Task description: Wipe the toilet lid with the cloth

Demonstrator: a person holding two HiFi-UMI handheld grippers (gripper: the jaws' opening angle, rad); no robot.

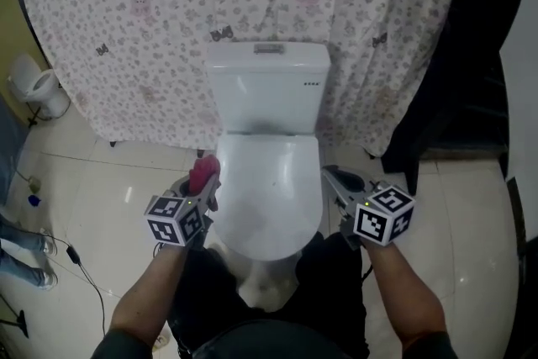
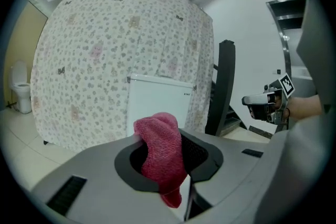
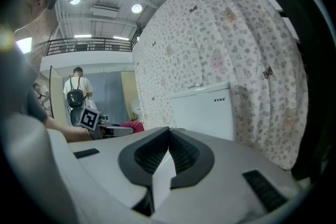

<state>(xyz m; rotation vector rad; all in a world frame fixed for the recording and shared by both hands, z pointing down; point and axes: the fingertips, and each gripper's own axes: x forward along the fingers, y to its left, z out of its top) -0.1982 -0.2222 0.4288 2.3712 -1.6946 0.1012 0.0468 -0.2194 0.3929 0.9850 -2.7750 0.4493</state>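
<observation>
The left tool [image 1: 207, 183] was pinching a red cloth [image 2: 160, 157], its jaws closed on the fabric. The cloth bunched above the jaws and a fold hung down below them. In the head view, tool and cloth sat just beside the left edge of the closed white toilet lid [image 1: 269, 197]. No view showed whether the cloth touched the lid.

The right tool [image 1: 329, 174] was near the lid's right edge. Its jaws were pressed together at the tips with nothing between them.

At the far end of the lid stood the white cistern [image 1: 267, 88], backed by a flowered curtain [image 1: 151, 21]. A dark cloth [image 1: 471, 71] hung at the far right. A second toilet [image 1: 38, 88] stood on the pale tiled floor [image 1: 101, 189] at the far left.
</observation>
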